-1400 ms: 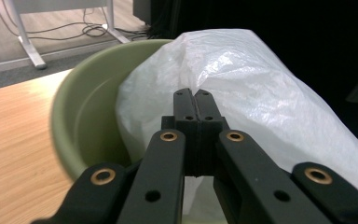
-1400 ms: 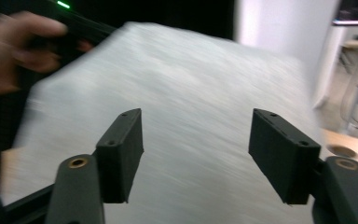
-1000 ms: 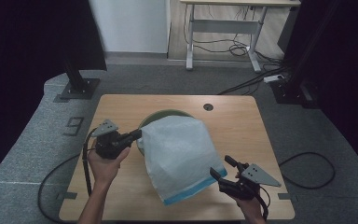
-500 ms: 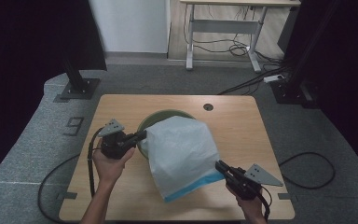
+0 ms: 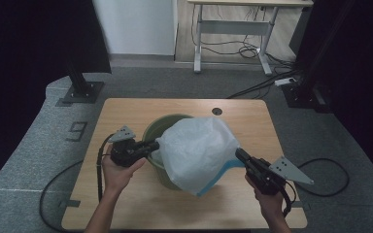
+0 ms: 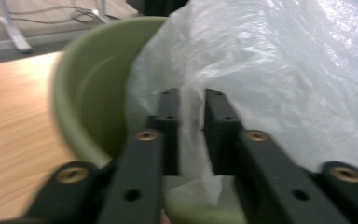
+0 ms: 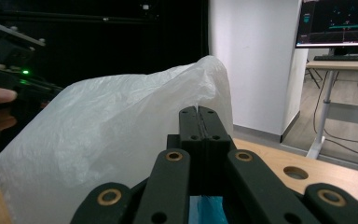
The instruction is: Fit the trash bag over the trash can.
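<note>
A green bin [image 5: 161, 125] stands mid-table, with a white plastic bag [image 5: 196, 148] with a blue edge [image 5: 223, 171] draped over it. My left gripper [image 5: 154, 144] is at the bin's left rim. Its jaws have just been opening. In the left gripper view a fold of the bag [image 6: 284, 70] hangs in the gap of the left gripper [image 6: 192, 95], loose, beside the bin wall [image 6: 88, 93]. My right gripper [image 5: 238, 153] is shut on the bag's right edge and holds it up. In the right gripper view the film [image 7: 107, 121] is pinched at the tips of the right gripper [image 7: 199, 109].
The wooden table [image 5: 126, 204] has a round cable hole [image 5: 217, 111] at the back. Cables trail off both front corners. A white desk [image 5: 233, 24] and black stand feet [image 5: 80, 92] are on the floor behind.
The right gripper has shut on the bag's blue edge and risen, which lifts the bag up over the bin. The left hand has stayed at the bin's left rim.
</note>
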Demonstrator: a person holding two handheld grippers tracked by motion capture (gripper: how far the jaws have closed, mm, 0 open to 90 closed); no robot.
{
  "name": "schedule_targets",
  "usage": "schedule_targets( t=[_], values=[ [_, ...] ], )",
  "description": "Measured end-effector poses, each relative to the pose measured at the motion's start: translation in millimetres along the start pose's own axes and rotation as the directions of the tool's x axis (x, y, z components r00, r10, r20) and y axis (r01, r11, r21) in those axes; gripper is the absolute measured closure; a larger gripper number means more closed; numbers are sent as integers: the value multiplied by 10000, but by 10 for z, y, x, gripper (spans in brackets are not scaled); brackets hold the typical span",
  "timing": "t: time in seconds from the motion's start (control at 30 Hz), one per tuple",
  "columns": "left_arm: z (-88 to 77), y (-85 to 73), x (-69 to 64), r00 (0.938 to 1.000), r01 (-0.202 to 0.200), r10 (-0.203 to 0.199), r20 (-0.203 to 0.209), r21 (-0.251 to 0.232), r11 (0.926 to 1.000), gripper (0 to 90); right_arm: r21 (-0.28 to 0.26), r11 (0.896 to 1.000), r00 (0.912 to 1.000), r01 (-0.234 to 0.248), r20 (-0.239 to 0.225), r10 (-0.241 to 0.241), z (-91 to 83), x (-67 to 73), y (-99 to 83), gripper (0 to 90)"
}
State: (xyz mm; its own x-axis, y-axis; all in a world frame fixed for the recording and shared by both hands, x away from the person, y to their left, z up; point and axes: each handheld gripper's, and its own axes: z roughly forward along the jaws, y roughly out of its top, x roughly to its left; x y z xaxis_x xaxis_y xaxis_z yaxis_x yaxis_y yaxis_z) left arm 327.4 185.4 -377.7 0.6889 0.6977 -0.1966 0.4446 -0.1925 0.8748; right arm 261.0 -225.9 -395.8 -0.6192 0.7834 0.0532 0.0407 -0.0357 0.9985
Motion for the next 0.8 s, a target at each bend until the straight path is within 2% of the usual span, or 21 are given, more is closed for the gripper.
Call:
schedule_targets(
  t=[0.07,0.13,0.27,0.33,0.5,0.53,0.57,0.6,0.67,0.8],
  values=[
    [-94,-18,39,9996,167,-172,-225,-260,9995,677,10,10000,10000,27,-4,-27,9,-1,16,885],
    [-198,-31,81,9993,278,-288,-237,-402,9988,665,112,9999,10000,41,2,-41,46,2,62,885],
    [-348,-35,108,9995,231,-242,-188,-555,9982,649,247,9997,10000,55,28,-55,75,15,72,885],
    [-377,-20,68,10000,29,-33,-71,-552,9985,638,338,9994,10000,68,7,-68,95,30,66,885],
    [-330,38,-91,9975,-534,552,436,-397,9978,591,485,9986,9998,192,-81,-189,163,96,74,885],
    [-307,51,-120,9962,-597,615,613,-301,9978,541,491,9984,9996,268,-135,-261,183,118,86,885],
    [-273,64,-145,9949,-626,632,790,-100,9980,541,491,9984,9996,268,-135,-261,183,118,86,885],
    [-237,77,-171,9939,-670,652,890,184,9976,491,502,9983,9994,312,-164,-304,193,129,93,884],
    [-180,86,-228,9908,-930,883,1025,421,9948,424,512,9980,9990,369,-266,-356,213,160,105,884],
    [-122,96,-326,9861,-1137,1071,1270,454,9925,410,555,9980,9988,319,-391,-297,236,188,80,882]
  ],
)
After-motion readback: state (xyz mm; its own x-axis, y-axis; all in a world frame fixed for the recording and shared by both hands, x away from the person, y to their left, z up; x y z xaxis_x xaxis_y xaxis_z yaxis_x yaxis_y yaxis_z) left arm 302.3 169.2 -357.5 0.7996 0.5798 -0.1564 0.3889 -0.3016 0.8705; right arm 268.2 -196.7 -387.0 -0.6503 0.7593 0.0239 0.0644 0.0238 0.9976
